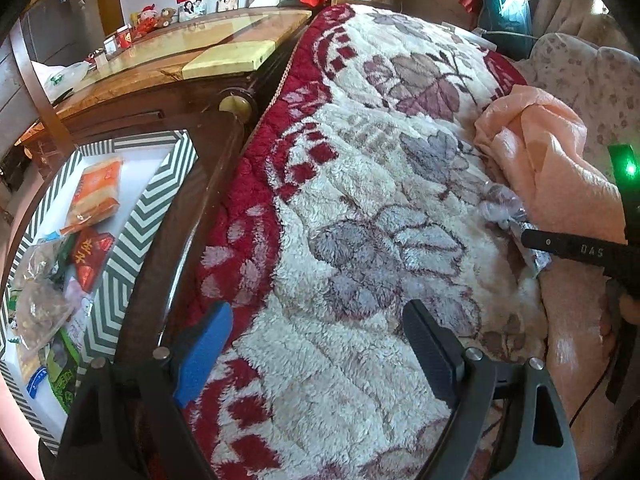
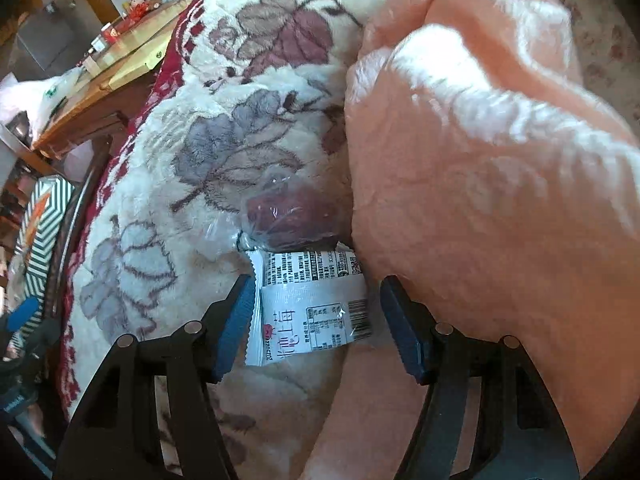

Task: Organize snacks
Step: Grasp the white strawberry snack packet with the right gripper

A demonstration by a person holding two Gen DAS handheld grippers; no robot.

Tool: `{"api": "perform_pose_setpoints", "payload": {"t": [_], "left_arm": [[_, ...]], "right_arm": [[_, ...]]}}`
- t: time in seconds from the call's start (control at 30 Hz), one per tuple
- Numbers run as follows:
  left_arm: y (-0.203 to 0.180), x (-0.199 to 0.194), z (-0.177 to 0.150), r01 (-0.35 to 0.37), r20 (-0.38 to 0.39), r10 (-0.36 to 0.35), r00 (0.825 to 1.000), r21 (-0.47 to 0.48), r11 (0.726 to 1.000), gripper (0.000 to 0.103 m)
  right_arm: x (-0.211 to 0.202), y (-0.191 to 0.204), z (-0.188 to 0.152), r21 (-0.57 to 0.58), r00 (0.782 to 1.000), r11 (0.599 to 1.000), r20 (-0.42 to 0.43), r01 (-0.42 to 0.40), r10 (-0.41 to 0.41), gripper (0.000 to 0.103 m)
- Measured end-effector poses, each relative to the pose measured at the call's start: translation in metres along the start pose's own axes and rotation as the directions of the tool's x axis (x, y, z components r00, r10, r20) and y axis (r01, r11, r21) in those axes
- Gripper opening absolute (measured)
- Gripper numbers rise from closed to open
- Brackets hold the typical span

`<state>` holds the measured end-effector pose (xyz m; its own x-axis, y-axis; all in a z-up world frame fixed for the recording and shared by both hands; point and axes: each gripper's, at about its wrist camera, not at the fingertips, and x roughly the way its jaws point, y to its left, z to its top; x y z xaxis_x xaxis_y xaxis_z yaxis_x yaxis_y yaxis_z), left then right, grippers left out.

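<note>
A: What does the striped tray [image 1: 132,216] hold?

B: It sits at the left of the left wrist view, beside the dark wooden frame [image 1: 192,200] that edges the floral blanket [image 1: 360,184]. Inside lie an orange snack packet [image 1: 96,196], a red packet [image 1: 90,256] just below it, clear bags of brownish snacks [image 1: 38,308] and green packets [image 1: 62,376] toward the near end. They overlap in a loose pile.

A: And the snack being handled?

B: A white printed snack packet [image 2: 312,304] lies on the blanket, tucked against the peach cloth [image 2: 500,184]. A clear wrapper with a dark red snack [image 2: 292,220] touches its far end.

A: How does the right claw [image 2: 318,328] stand?

B: Its blue pads are spread, one on each side of the white packet; the left pad is right at the packet's serrated edge, the right pad a little apart from it. Nothing is pinched.

A: The left claw [image 1: 316,356]?

B: Spread wide over the blanket, holding nothing. From its view the right claw's dark finger [image 1: 568,246] reaches in beside the packets at the edge of the peach cloth.
</note>
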<state>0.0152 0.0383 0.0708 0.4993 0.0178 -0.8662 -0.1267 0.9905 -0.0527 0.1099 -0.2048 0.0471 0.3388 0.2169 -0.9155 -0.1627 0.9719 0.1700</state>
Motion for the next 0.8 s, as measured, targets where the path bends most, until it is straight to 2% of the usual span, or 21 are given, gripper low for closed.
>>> {"api": "perform_pose_setpoints", "payload": {"t": [0.1, 0.17, 0.2, 0.3, 0.4, 0.47, 0.5, 0.53, 0.57, 0.63, 0.67, 0.7, 0.77, 0.8], "left_arm": [[-0.003, 0.003, 0.0, 0.002, -0.005, -0.002, 1.0, 0.004, 1.0, 0.088], [-0.005, 0.005, 0.001, 0.004, -0.007, -0.004, 1.0, 0.008, 1.0, 0.088], [-0.005, 0.006, 0.001, 0.005, -0.009, -0.005, 1.0, 0.01, 1.0, 0.088], [-0.007, 0.006, 0.0, 0.007, -0.007, -0.007, 1.0, 0.015, 1.0, 0.088], [-0.007, 0.005, 0.0, 0.006, -0.005, -0.006, 1.0, 0.013, 1.0, 0.088], [-0.006, 0.006, 0.001, 0.005, -0.008, -0.005, 1.0, 0.009, 1.0, 0.088], [-0.005, 0.006, 0.0, 0.004, -0.009, -0.004, 1.0, 0.008, 1.0, 0.088], [-0.005, 0.006, 0.0, 0.002, -0.011, -0.002, 1.0, 0.008, 1.0, 0.088], [-0.004, 0.007, -0.001, 0.0, -0.012, 0.0, 1.0, 0.007, 1.0, 0.088], [-0.002, 0.008, 0.0, -0.003, -0.017, 0.003, 1.0, 0.002, 1.0, 0.088], [-0.001, 0.009, 0.0, -0.003, -0.019, 0.003, 1.0, -0.001, 1.0, 0.088], [-0.001, 0.009, 0.0, -0.004, -0.02, 0.004, 1.0, -0.004, 1.0, 0.088], [0.001, 0.01, 0.0, -0.008, -0.023, 0.008, 1.0, -0.003, 1.0, 0.088], [0.001, 0.012, 0.0, -0.011, -0.026, 0.011, 1.0, -0.003, 1.0, 0.088]], "right_arm": [[0.001, 0.008, -0.004, -0.012, 0.997, 0.998, -0.049, -0.063, 0.062, 0.066], [-0.003, 0.017, -0.013, -0.032, 0.986, 0.988, -0.074, -0.154, 0.151, 0.066], [-0.006, 0.021, -0.018, -0.043, 0.984, 0.985, -0.074, -0.165, 0.162, 0.066], [-0.014, 0.021, -0.026, -0.053, 0.995, 0.994, -0.032, -0.096, 0.094, 0.066], [-0.02, 0.016, -0.028, -0.055, 0.994, 0.993, -0.018, -0.104, 0.103, 0.066], [-0.022, 0.029, -0.025, -0.18, 0.997, 0.981, -0.015, -0.075, 0.073, 0.066], [-0.022, 0.037, -0.024, -0.259, 0.999, 0.965, -0.018, -0.048, 0.045, 0.066], [-0.021, 0.05, -0.023, -0.375, 1.0, 0.927, -0.023, -0.009, 0.0, 0.066], [-0.019, 0.058, -0.021, -0.444, 0.999, 0.896, -0.03, 0.008, -0.024, 0.066], [-0.015, 0.073, -0.02, -0.57, 0.997, 0.821, -0.046, 0.023, -0.06, 0.066], [-0.01, 0.08, -0.02, -0.639, 0.995, 0.769, -0.061, 0.026, -0.085, 0.066], [-0.008, 0.082, -0.02, -0.673, 0.993, 0.739, -0.066, 0.029, -0.099, 0.066], [0.001, 0.086, -0.022, -0.756, 0.986, 0.653, -0.082, 0.034, -0.147, 0.066], [0.004, 0.086, -0.023, -0.777, 0.982, 0.628, -0.092, 0.031, -0.163, 0.066]]}}
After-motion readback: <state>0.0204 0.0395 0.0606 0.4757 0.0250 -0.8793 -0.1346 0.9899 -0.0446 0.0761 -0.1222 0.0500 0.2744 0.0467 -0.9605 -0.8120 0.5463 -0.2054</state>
